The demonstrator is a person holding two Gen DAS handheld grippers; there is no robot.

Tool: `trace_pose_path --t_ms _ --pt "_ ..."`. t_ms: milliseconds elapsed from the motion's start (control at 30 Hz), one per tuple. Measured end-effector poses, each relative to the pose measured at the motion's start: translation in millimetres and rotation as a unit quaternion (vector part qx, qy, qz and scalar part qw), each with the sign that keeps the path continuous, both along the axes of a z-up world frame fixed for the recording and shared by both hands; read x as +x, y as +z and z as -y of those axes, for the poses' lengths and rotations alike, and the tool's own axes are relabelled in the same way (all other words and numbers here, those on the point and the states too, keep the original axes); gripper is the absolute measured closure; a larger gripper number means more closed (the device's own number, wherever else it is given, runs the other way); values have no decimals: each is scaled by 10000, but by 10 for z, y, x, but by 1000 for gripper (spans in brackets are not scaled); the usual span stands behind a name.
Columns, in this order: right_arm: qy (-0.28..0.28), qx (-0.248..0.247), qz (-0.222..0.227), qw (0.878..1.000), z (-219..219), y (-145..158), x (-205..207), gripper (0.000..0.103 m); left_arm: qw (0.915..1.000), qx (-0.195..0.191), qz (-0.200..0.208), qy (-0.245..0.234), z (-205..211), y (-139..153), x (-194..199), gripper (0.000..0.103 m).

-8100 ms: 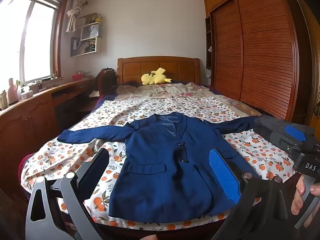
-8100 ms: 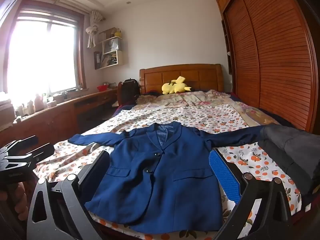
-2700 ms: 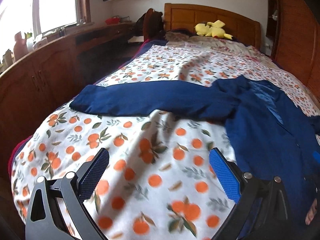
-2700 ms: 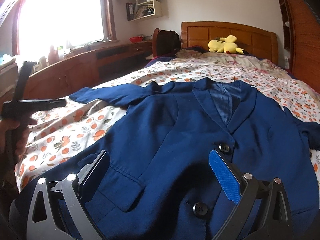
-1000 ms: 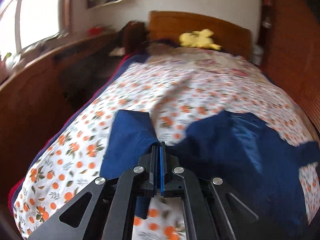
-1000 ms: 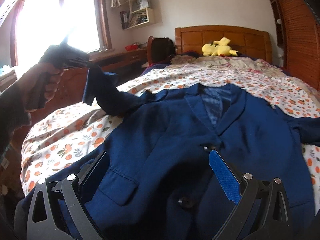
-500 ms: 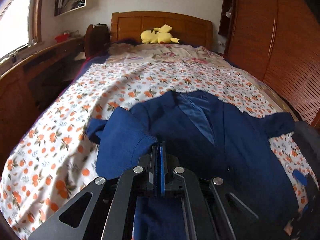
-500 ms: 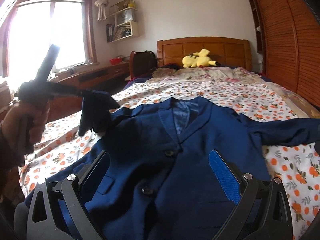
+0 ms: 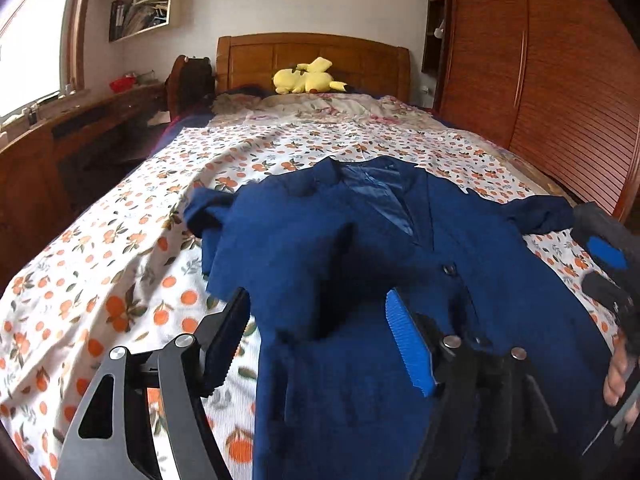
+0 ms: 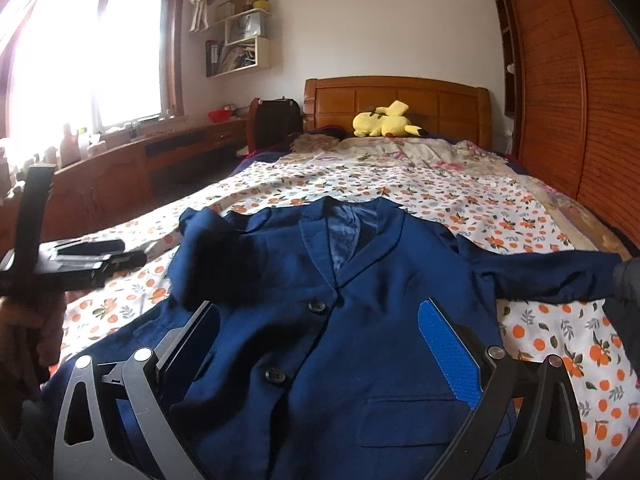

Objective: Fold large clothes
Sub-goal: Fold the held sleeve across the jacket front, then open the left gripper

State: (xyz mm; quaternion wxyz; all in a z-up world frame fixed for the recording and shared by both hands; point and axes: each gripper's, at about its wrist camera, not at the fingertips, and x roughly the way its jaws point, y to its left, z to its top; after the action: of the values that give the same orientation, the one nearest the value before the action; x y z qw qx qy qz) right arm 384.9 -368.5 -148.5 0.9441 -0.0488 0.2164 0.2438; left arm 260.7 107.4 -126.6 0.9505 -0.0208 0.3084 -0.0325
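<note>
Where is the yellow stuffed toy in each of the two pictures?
Left wrist view: the yellow stuffed toy lies top centre, at the head of the bed.
Right wrist view: it lies upper centre-right, at the head of the bed.
Shared landmark: the wooden headboard directly behind it.

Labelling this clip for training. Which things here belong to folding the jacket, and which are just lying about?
Belongs to the job:
- blue jacket
- folded-in sleeve
- outstretched sleeve
- left gripper, jaws opening, nothing between
- right gripper

Just lying about:
- yellow plush toy
- dark backpack
- wall shelf
</note>
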Motion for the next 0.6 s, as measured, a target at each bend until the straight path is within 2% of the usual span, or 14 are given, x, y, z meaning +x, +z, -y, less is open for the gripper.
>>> trace_pose_path --t_ms 233,367,500,600 --pt "271 -170 -18 9995 -362 62 27 7 9996 17 216 191 -254 12 -299 23" --pt "544 -234 -131 9982 -666 70 111 11 9982 51 412 424 -464 6 -453 2" --pt "792 -473 -212 9955 -1003 14 227 16 9970 218 373 644 -678 -59 -513 2" --pt "981 -604 -381 9926 -1246 -57 363 20 9965 205 383 715 -835 -78 -566 2"
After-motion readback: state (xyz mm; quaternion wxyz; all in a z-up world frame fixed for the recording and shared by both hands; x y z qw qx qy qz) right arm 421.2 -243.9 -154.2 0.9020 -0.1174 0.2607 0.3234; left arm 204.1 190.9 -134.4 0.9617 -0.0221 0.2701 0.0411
